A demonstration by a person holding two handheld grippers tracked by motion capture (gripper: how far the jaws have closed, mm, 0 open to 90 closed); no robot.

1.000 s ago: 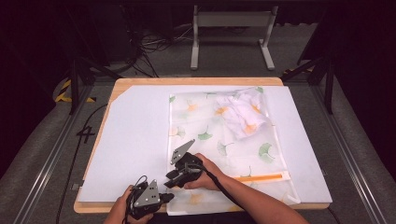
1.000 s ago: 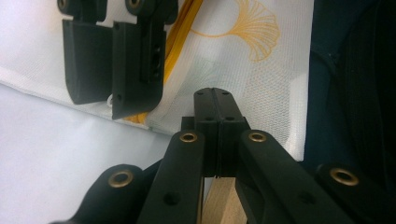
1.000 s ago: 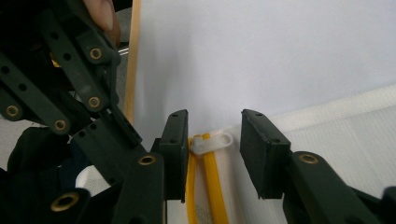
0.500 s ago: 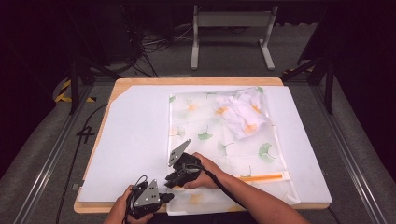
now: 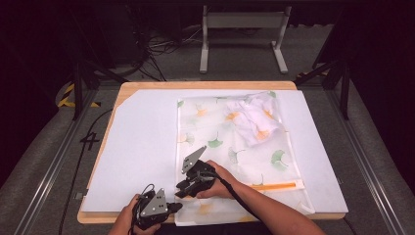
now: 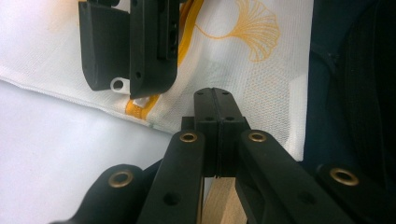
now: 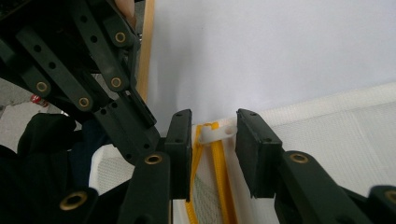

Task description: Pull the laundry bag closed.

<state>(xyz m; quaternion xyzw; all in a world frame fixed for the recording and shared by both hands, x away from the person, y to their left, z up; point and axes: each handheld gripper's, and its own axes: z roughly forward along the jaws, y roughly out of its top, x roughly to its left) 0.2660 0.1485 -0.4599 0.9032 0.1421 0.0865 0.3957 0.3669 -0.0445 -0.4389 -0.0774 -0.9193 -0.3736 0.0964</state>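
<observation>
mesh laundry bag with a leaf print lies flat on the right half of a white sheet that covers the wooden table, with a bunched white cloth resting on its far right corner. at the bag's near left corner, by the table's front edge, the right gripper has its two black jaws set apart on either side of the yellow zipper, and they have just been widening a little; the small white zipper pull sits between them, not yet pinched. the left gripper is fully closed with nothing in it, its tip resting at the bag's hem just beside the right one. this looks like the step of catching the pull to work the zipper. the next move calls for closing squarely on that tiny tab, then drawing it along the yellow track while the left tongs pin the fabric so it does not bunch.
</observation>
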